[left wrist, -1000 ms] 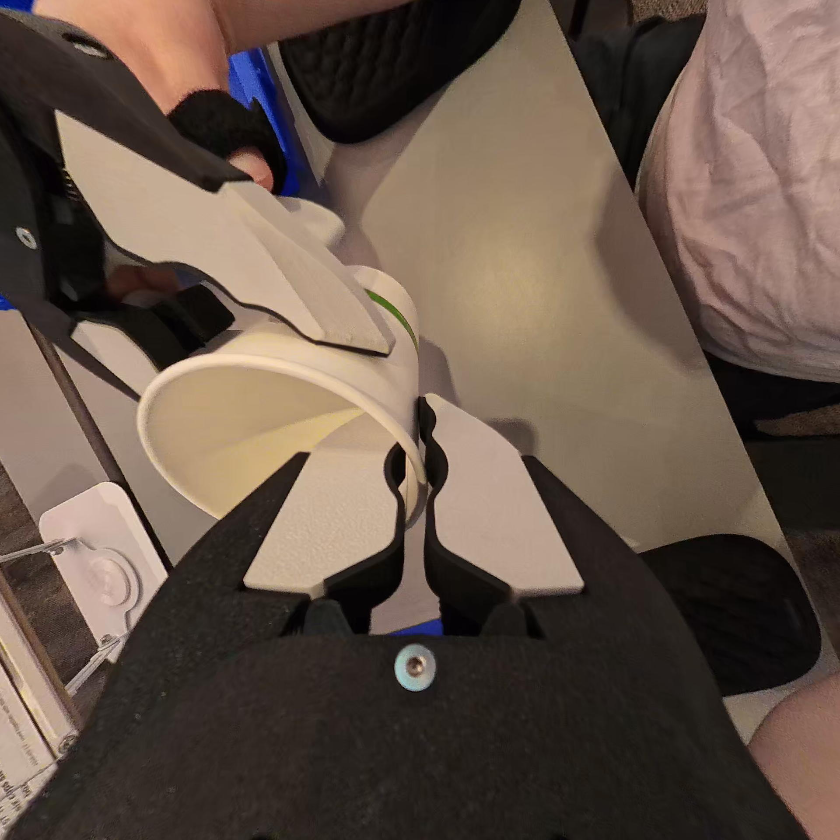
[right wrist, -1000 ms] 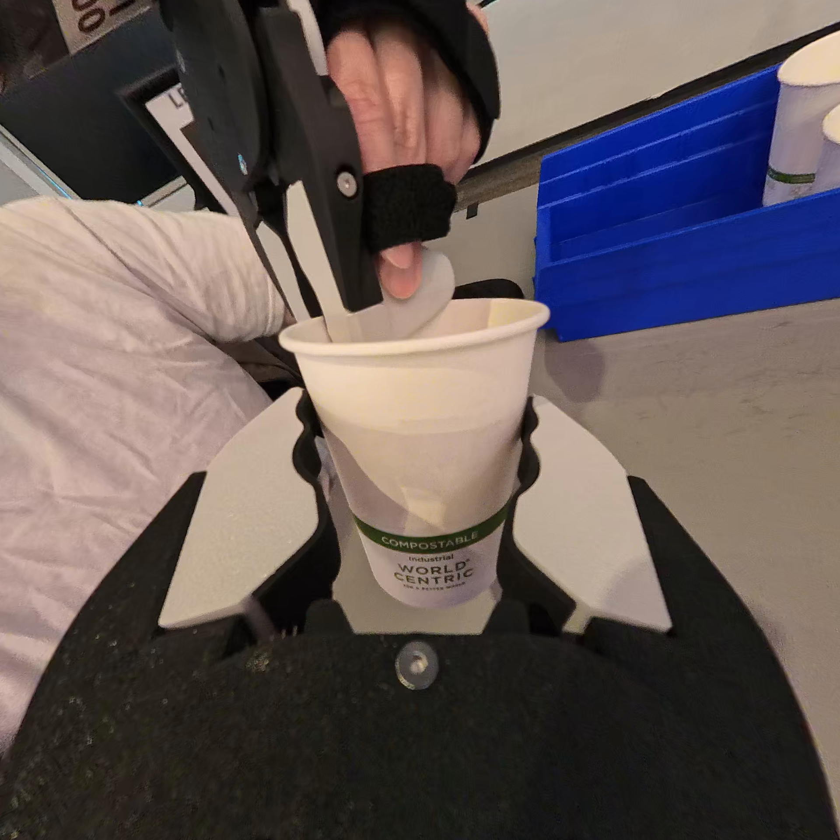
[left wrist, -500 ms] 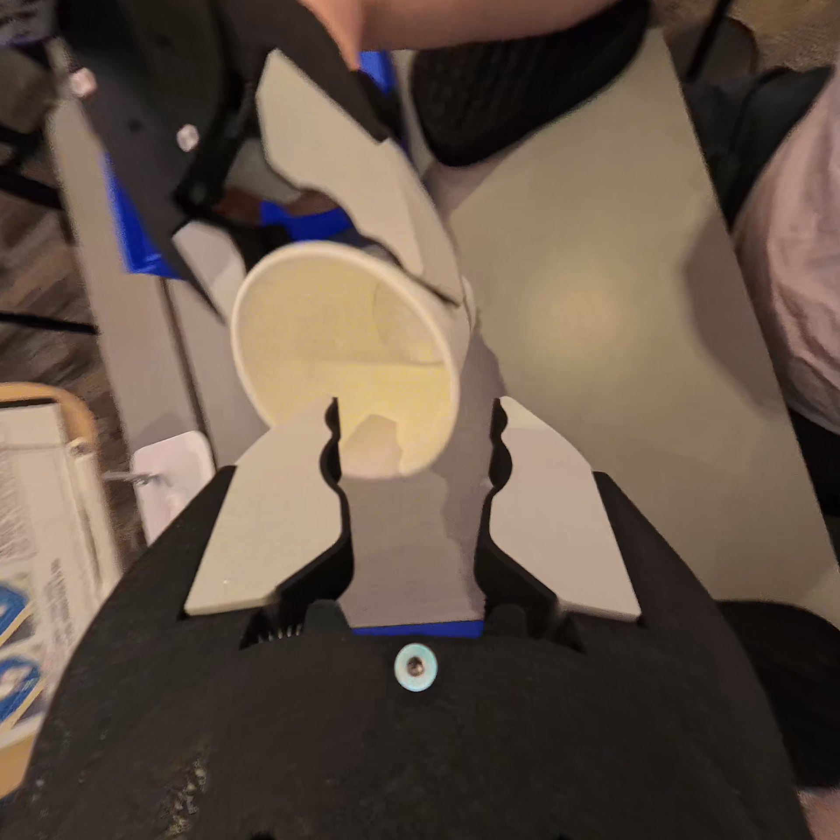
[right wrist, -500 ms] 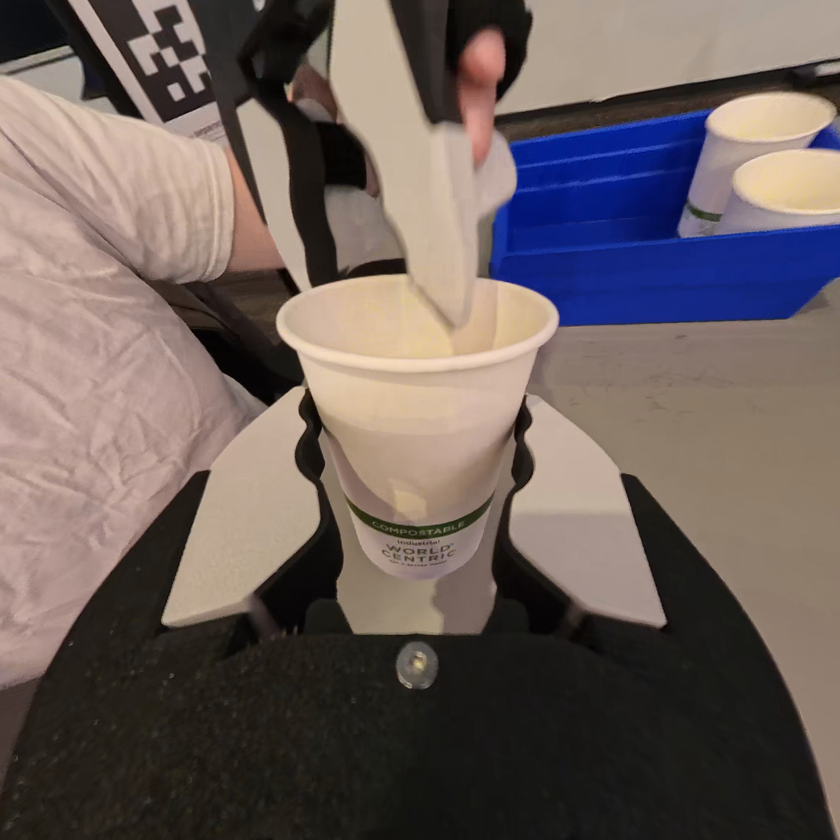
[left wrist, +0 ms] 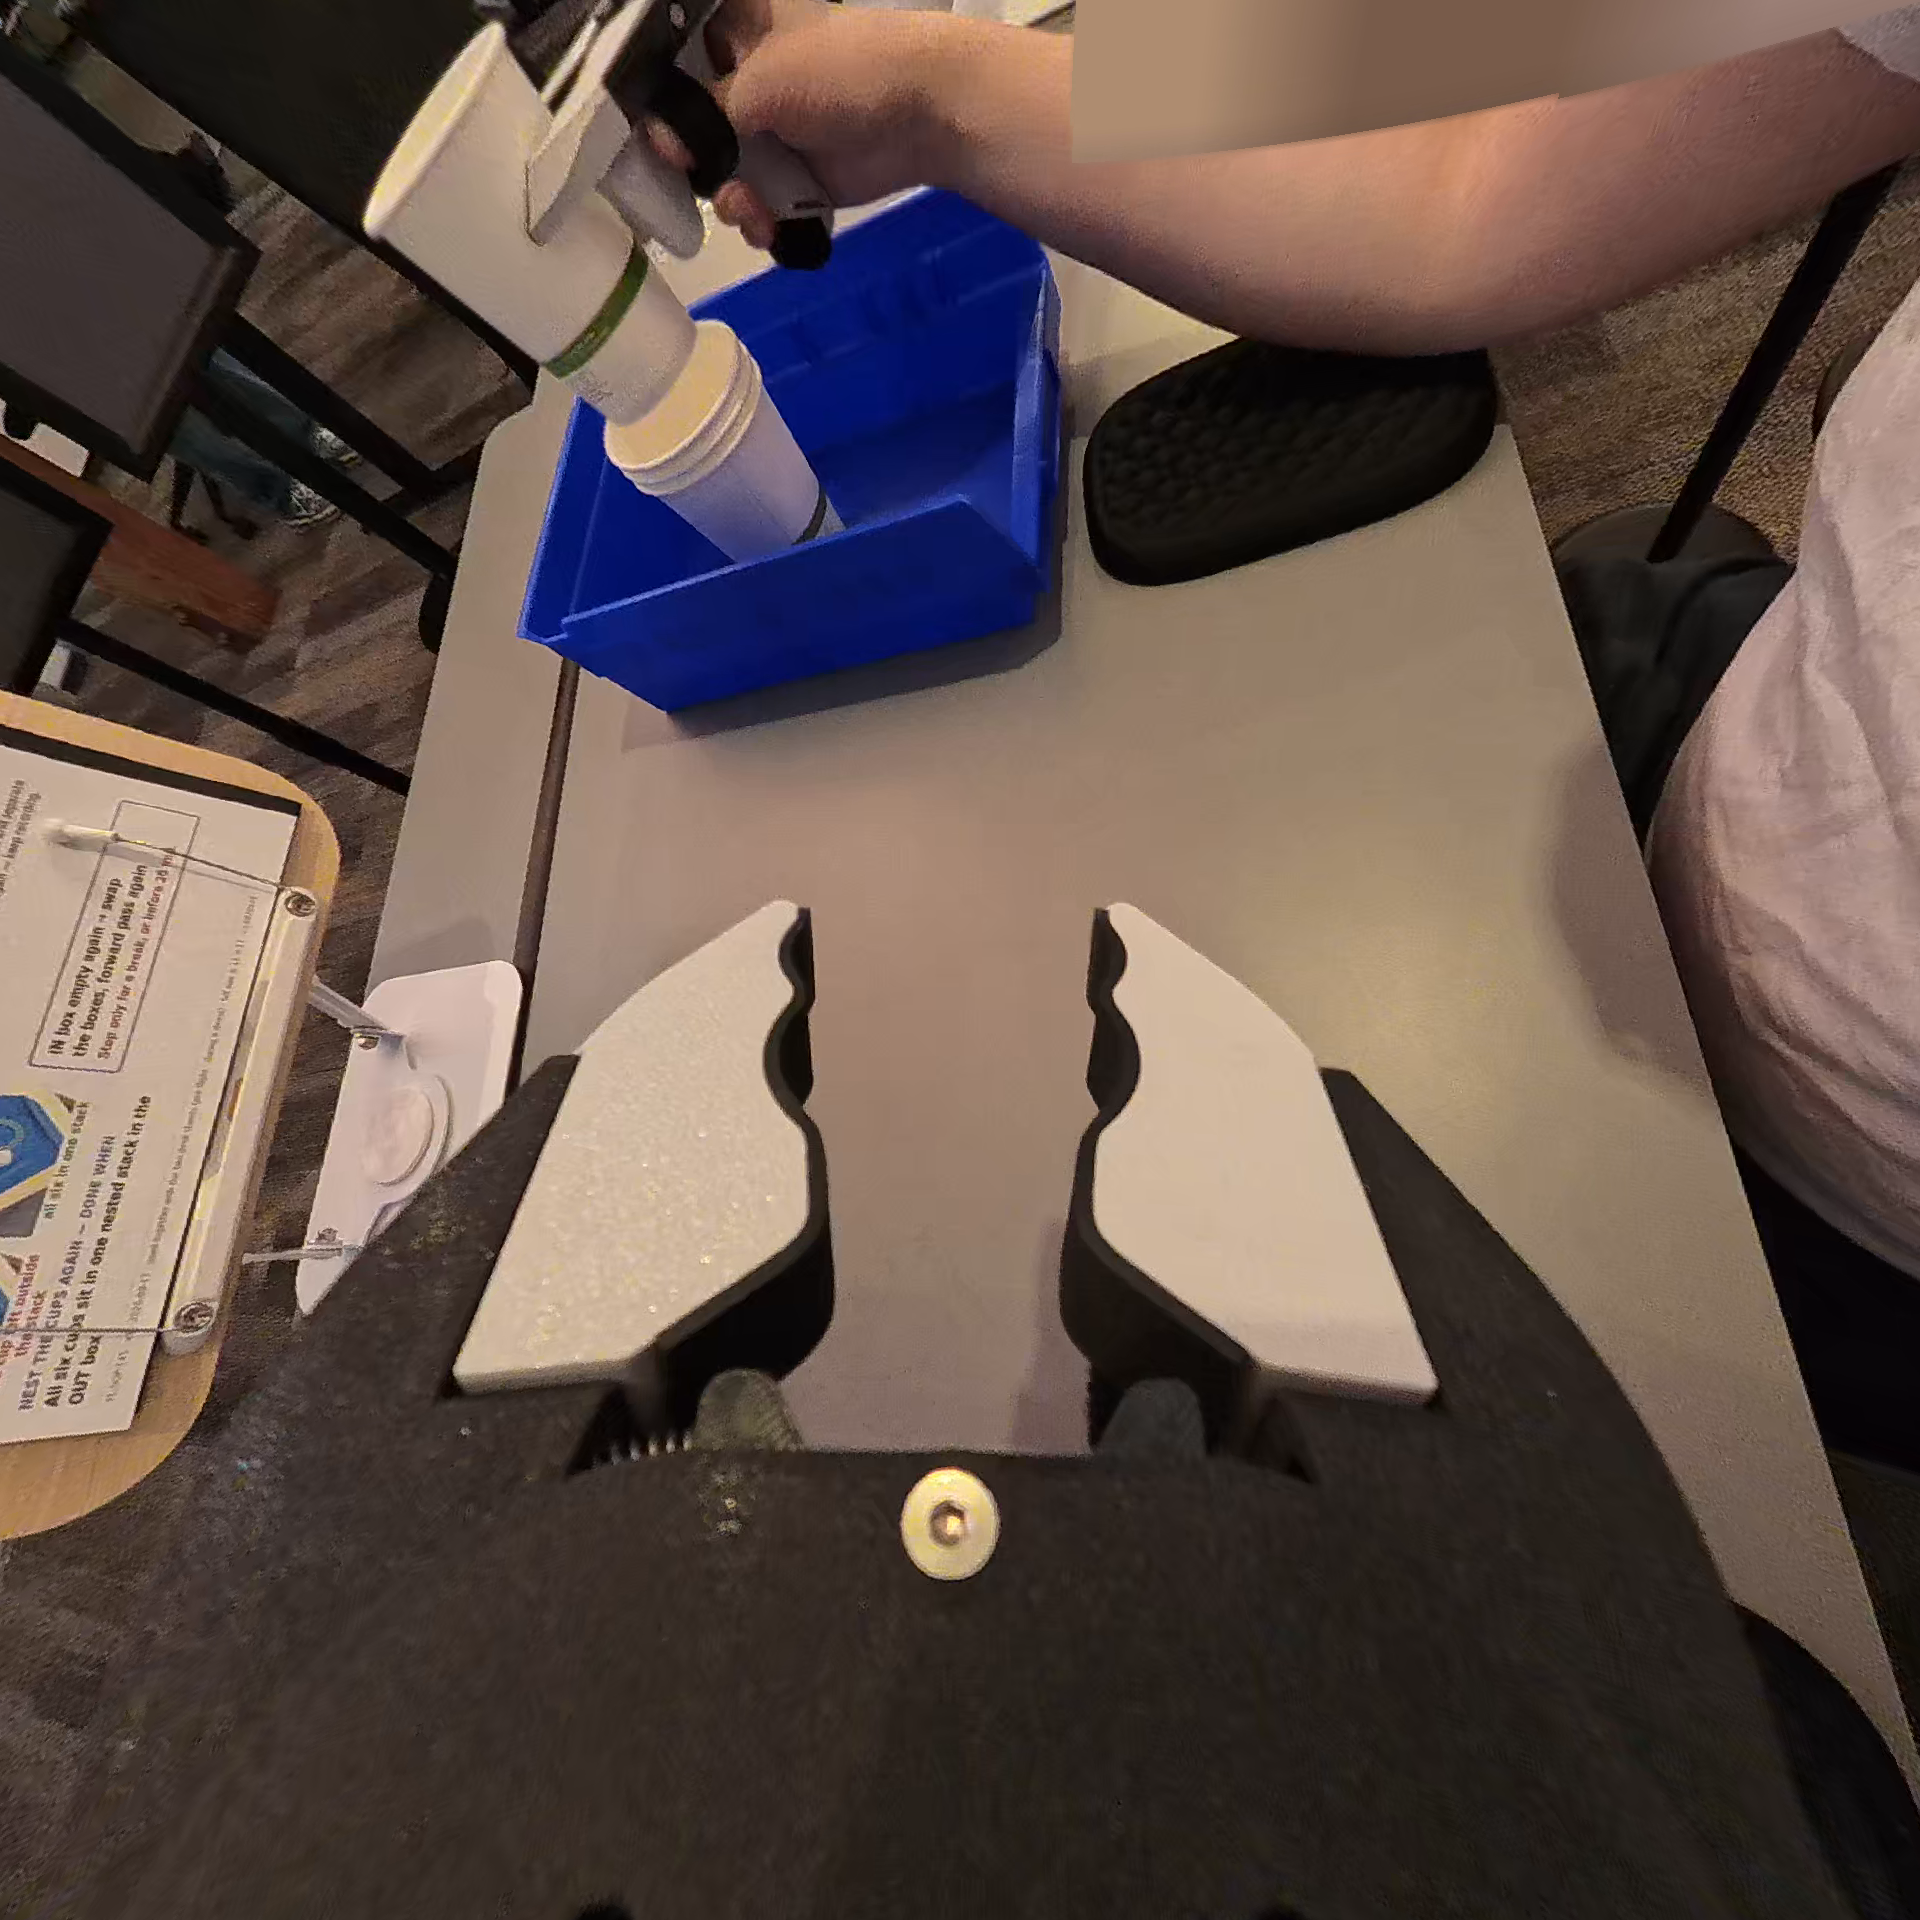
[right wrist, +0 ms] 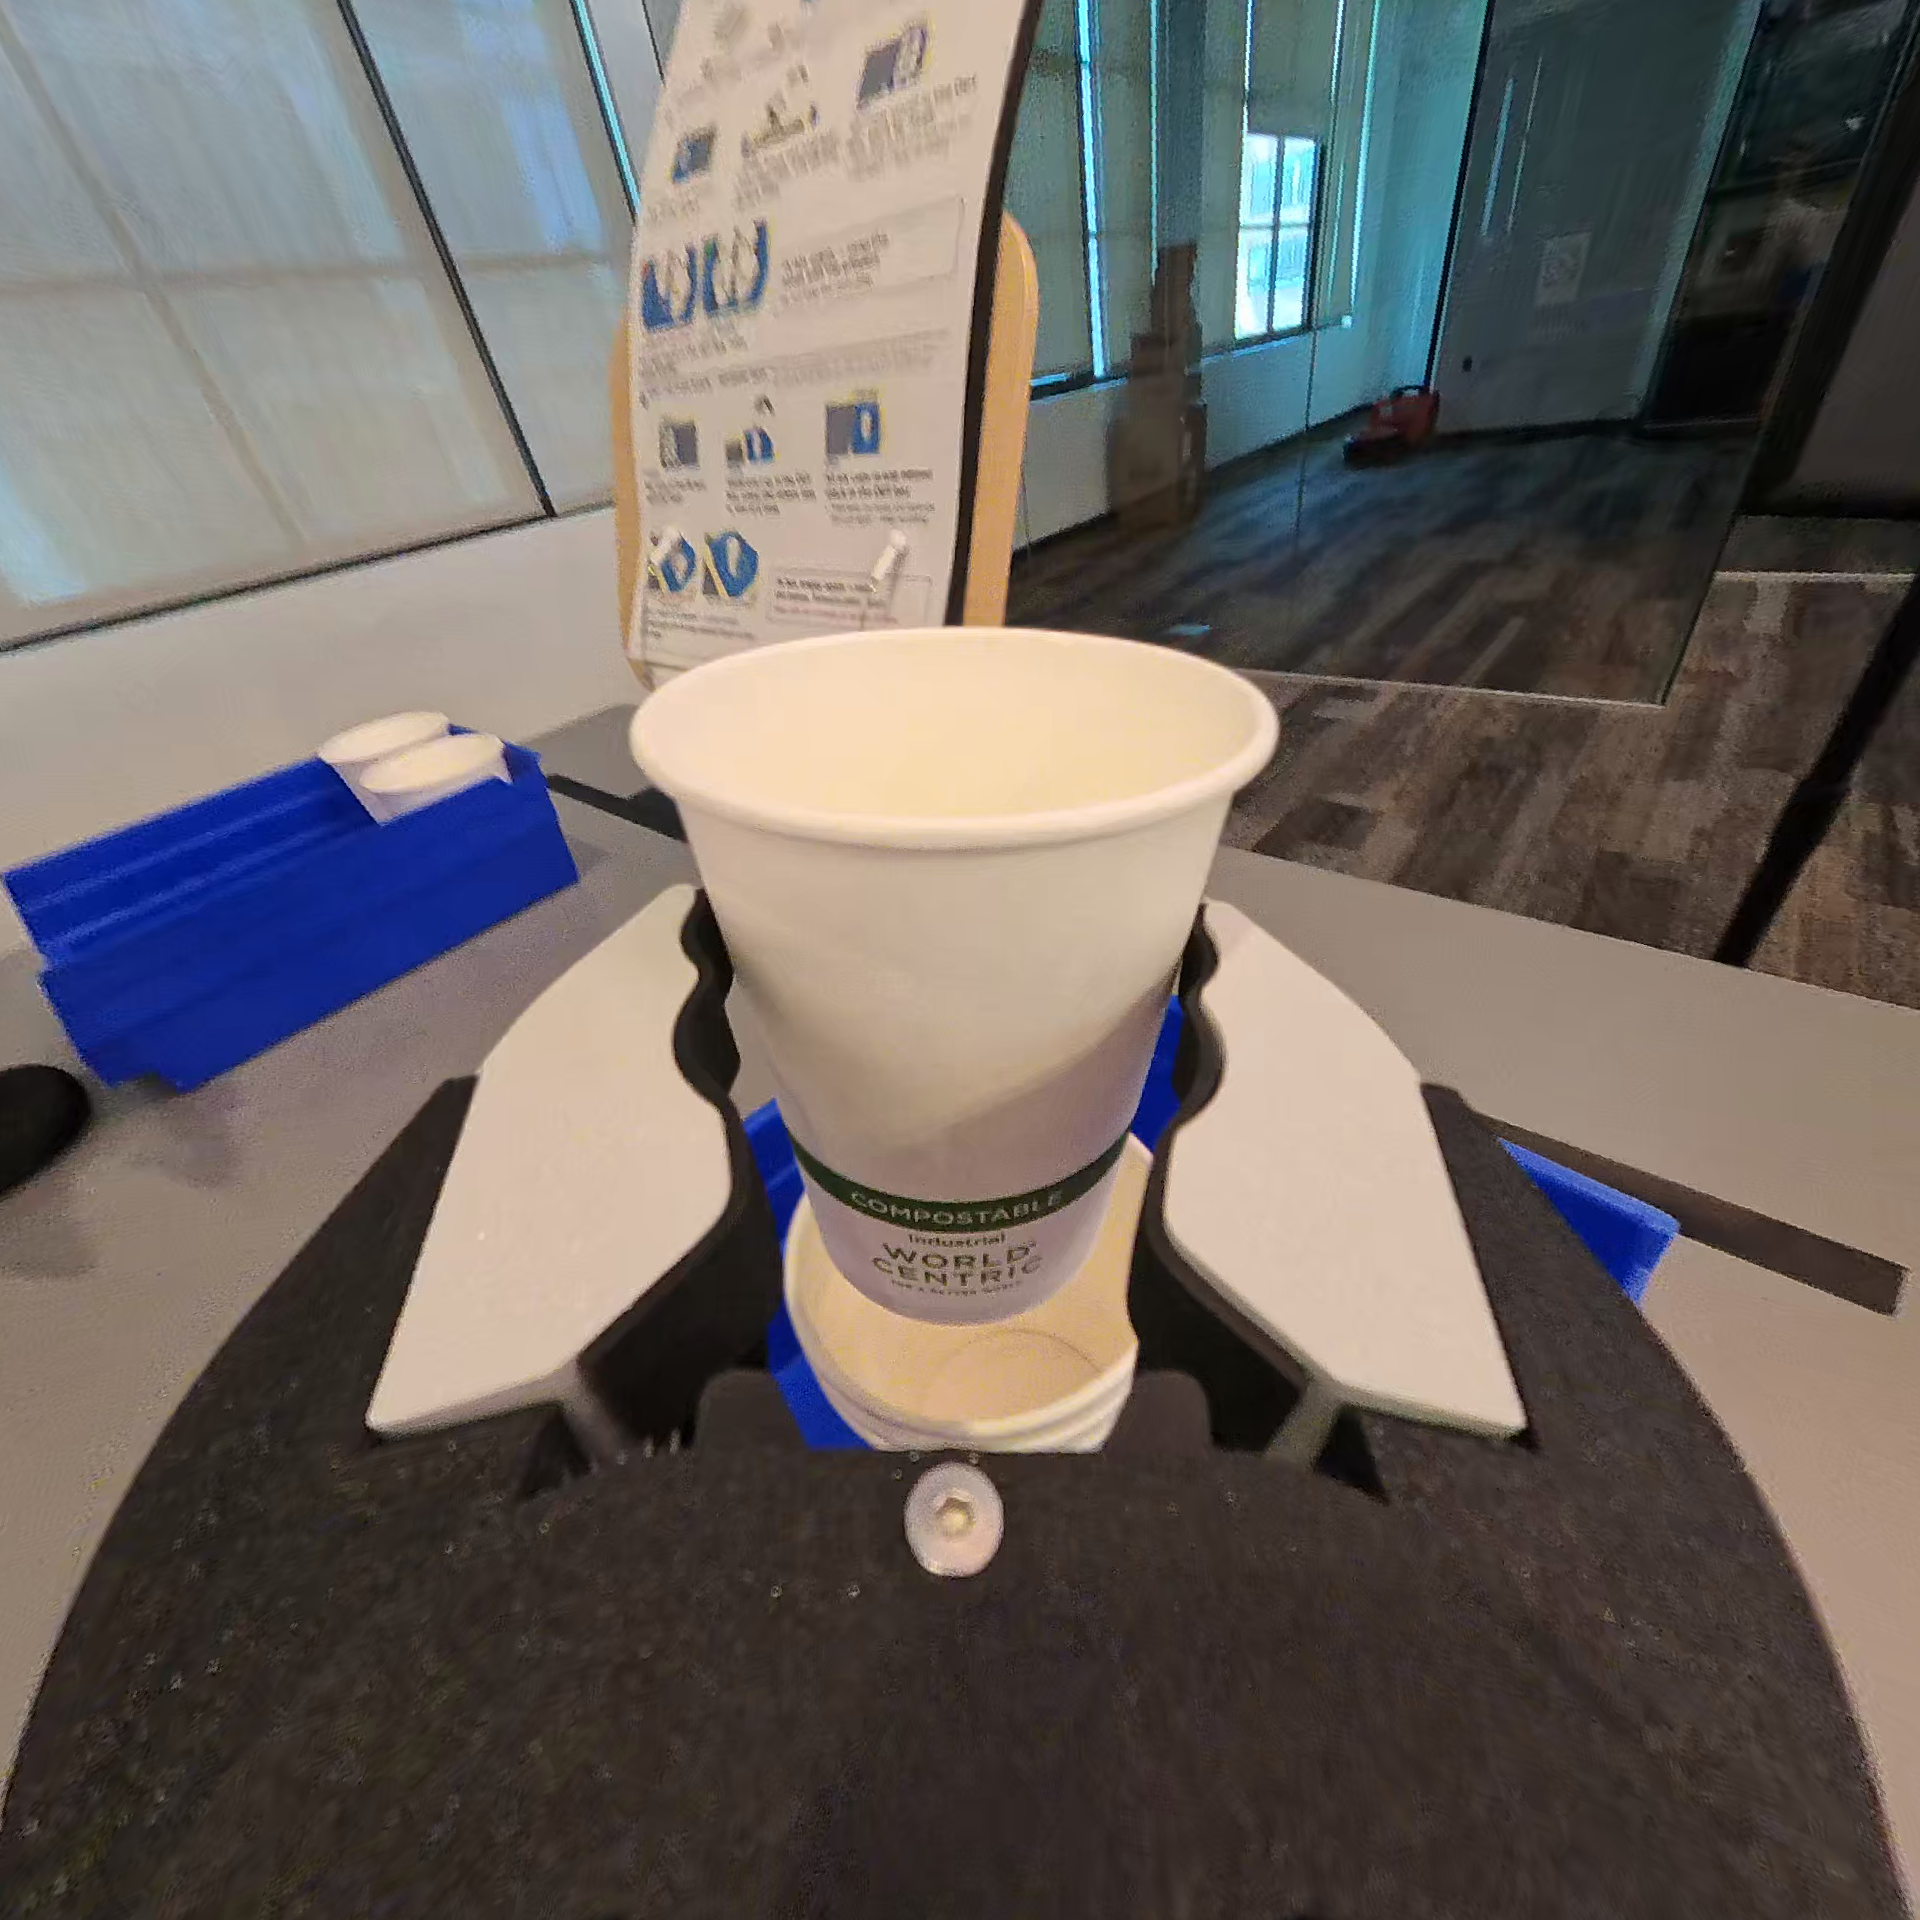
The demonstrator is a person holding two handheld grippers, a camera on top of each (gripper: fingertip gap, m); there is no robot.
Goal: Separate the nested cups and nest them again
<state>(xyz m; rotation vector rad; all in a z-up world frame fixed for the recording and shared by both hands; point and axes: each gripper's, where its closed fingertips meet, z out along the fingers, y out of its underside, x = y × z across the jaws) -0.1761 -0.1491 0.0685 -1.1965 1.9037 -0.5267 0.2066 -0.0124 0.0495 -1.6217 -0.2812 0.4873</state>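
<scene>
My right gripper [right wrist: 951, 899] is shut on a white paper cup [right wrist: 935, 790] with a green band, held upright. The cup's base sits in the mouth of a stack of nested white cups [right wrist: 966, 1382], which stands in a blue bin [right wrist: 1590, 1216]. In the left wrist view the same cup [left wrist: 499, 229] is at the top left in the right gripper [left wrist: 520, 187], its base inside the stack [left wrist: 727, 457] in the bin [left wrist: 831, 623]. My left gripper [left wrist: 951, 920] is open and empty over the grey table [left wrist: 1247, 831], well back from the bin.
A second blue bin [right wrist: 260, 935] holding two white cups [right wrist: 416, 758] stands to the left. A black padded rest [left wrist: 1288, 457] lies beside the near bin. An instruction board [left wrist: 125, 1091] stands off the table's left edge. A person's arm [left wrist: 1351, 239] and torso [left wrist: 1818, 935] are on the right.
My left gripper let go of the cup's rim, opened and drew back. My right gripper carried the cup over to the blue bin and set its base into the stack.
</scene>
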